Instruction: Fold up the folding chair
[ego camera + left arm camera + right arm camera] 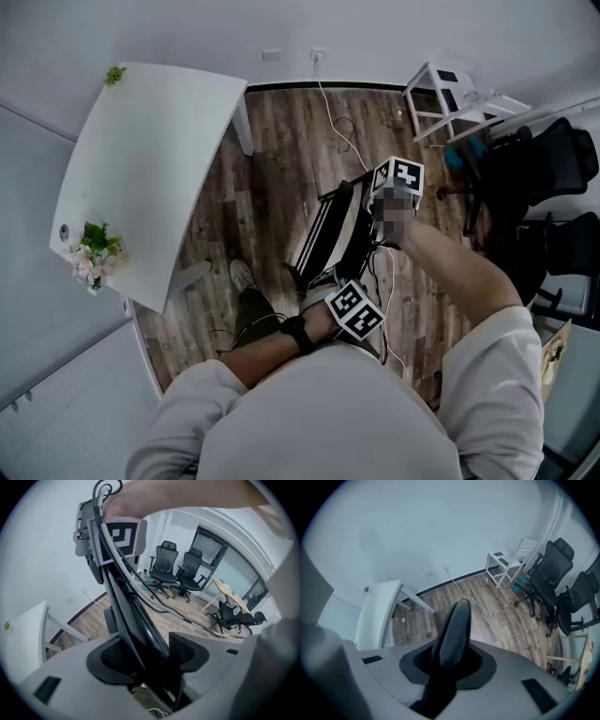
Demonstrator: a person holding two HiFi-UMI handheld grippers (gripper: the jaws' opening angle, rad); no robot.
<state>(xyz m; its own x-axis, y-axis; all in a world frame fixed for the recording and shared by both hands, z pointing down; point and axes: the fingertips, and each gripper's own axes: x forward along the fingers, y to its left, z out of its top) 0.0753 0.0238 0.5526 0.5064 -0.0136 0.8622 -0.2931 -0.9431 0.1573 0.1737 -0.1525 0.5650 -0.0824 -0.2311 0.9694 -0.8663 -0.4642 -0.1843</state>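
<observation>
The folding chair [330, 236], black with a pale striped seat, stands nearly flat and upright on the wood floor in the head view. My left gripper [345, 298] is at its near end, and my right gripper [390, 199] is at its far upper end. In the left gripper view black frame bars [136, 620] fill the gap between the pads of my left gripper [147, 656], which is shut on them. In the right gripper view my right gripper [449, 660] is shut on a rounded black chair edge [453, 630].
A white table [141, 178] with flowers [94, 255] stands at the left. A white step stool [457, 98] and black office chairs [553, 173] are at the back right. A white cable [339, 120] trails over the floor. My shoe [242, 275] is beside the chair.
</observation>
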